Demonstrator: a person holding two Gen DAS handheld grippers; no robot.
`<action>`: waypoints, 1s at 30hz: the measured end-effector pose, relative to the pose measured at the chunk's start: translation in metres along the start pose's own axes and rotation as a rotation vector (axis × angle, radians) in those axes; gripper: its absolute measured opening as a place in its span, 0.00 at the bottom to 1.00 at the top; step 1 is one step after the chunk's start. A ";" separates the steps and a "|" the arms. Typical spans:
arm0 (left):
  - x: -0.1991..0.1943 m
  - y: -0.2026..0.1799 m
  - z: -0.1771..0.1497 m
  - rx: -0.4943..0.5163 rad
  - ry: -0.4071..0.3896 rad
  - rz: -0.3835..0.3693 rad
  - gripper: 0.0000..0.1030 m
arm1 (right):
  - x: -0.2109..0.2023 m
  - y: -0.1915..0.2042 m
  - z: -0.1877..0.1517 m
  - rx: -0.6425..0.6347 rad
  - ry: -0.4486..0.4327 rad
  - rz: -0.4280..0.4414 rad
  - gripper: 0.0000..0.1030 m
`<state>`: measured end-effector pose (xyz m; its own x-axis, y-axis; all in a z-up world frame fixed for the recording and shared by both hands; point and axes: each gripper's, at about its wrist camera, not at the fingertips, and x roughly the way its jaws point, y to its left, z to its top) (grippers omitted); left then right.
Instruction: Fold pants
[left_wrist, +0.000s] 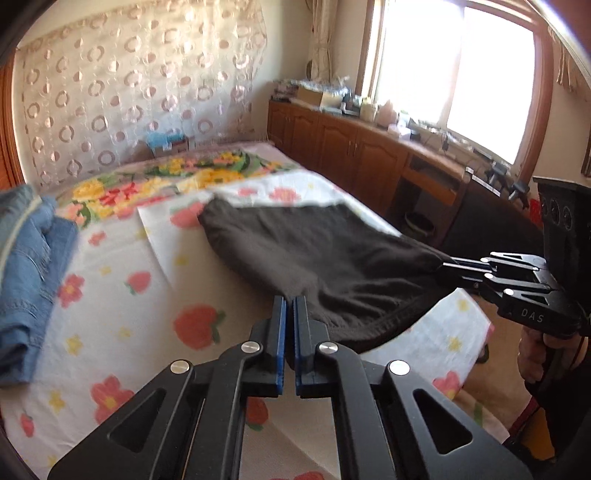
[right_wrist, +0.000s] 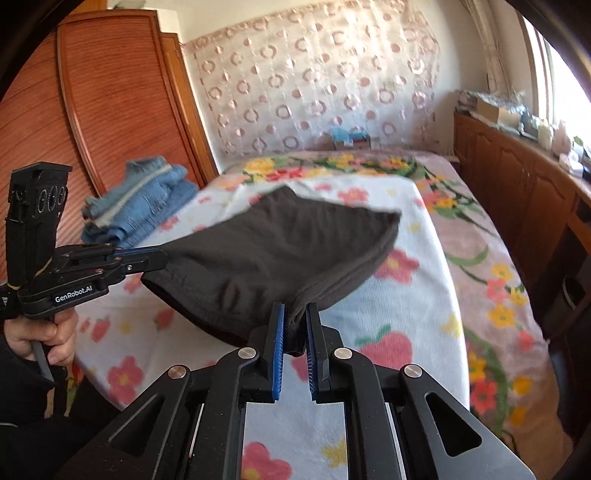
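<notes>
Dark grey pants (left_wrist: 317, 254), folded over, hang stretched between my two grippers above the flowered bed sheet (left_wrist: 122, 314). My left gripper (left_wrist: 290, 301) is shut on the near left corner of the pants; it also shows in the right wrist view (right_wrist: 162, 256). My right gripper (right_wrist: 295, 314) is shut on the near right corner of the pants (right_wrist: 280, 247) and also shows in the left wrist view (left_wrist: 445, 266). The far edge of the pants sags toward the bed.
A pile of folded blue jeans (left_wrist: 26, 273) lies on the bed's left side, also in the right wrist view (right_wrist: 140, 206). A wooden cabinet (left_wrist: 354, 147) with clutter runs along the window side. A wooden wardrobe (right_wrist: 103, 103) stands left of the bed.
</notes>
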<state>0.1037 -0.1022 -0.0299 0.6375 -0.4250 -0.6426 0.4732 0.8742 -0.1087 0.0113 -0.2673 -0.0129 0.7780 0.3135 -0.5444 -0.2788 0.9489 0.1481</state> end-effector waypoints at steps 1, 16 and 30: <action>-0.007 0.000 0.005 0.001 -0.017 0.000 0.04 | -0.006 0.004 0.008 -0.017 -0.017 0.002 0.10; -0.110 0.023 0.078 -0.025 -0.256 0.045 0.04 | -0.084 0.063 0.109 -0.156 -0.224 0.122 0.10; -0.103 0.087 0.141 -0.029 -0.317 0.205 0.04 | 0.018 0.061 0.231 -0.208 -0.209 0.138 0.10</action>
<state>0.1650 -0.0152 0.1337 0.8760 -0.2878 -0.3870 0.3014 0.9531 -0.0263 0.1386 -0.1948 0.1771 0.8176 0.4601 -0.3461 -0.4822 0.8757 0.0250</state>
